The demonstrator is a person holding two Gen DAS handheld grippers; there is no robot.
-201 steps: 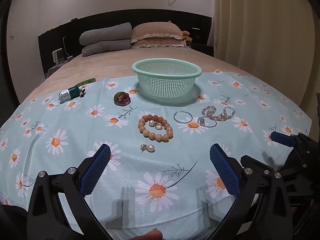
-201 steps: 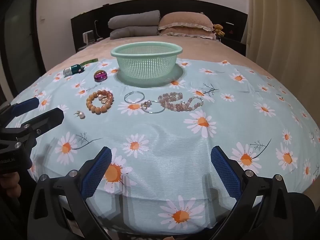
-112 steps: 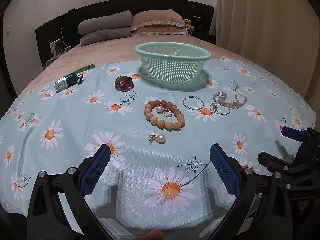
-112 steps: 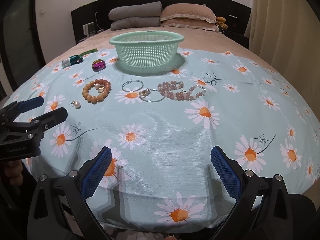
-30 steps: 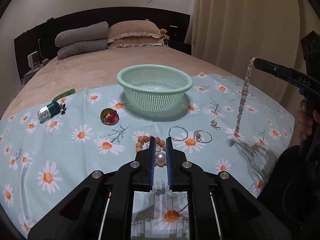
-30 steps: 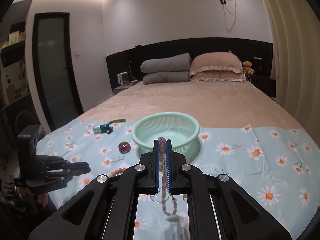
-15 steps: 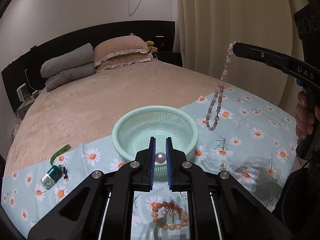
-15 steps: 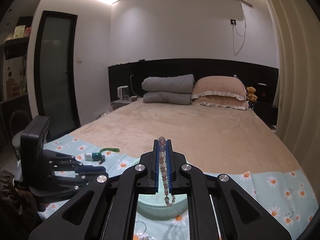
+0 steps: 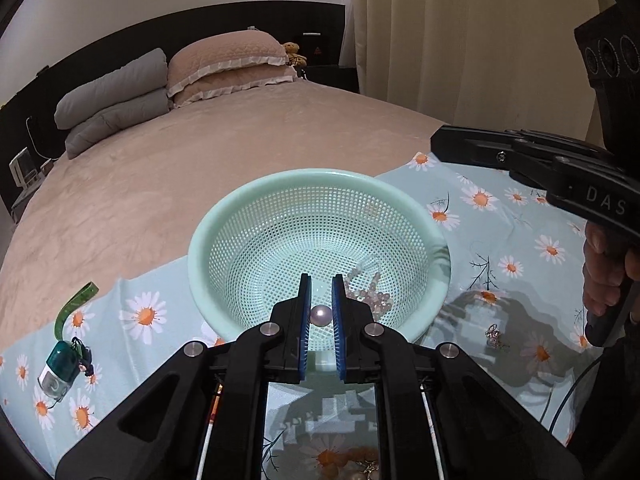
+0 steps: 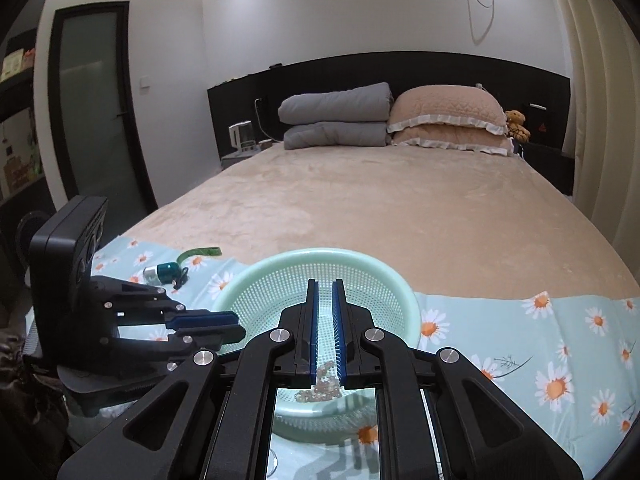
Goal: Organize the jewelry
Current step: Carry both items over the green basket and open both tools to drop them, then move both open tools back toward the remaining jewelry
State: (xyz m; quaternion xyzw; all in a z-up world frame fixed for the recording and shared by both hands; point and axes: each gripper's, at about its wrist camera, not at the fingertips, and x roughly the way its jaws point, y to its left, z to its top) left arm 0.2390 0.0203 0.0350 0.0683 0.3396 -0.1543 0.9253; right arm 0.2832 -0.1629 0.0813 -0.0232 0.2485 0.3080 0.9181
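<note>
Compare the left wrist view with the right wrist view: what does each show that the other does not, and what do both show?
Only the left wrist view shows the pearl earring pinched between the left gripper fingers, and a small charm on the daisy cloth. Only the right wrist view shows the door and the right gripper fingers slightly parted, holding nothing. Both show the green basket, the beaded necklace inside it, and the pillows.

mint-green mesh basket (image 9: pixel 320 216), centre of frame. pale pink beads (image 9: pixel 370 294) inside, lower right of basket. white pearl (image 9: pixel 321 314) between blue pads (image 9: pixel 304 312) of black left gripper (image 9: pixel 320 314). light blue cloth (image 9: pixel 520 248) with white-orange daisy print. beige bedspread (image 9: pixel 180 172), grey and tan pillows upper left.
</note>
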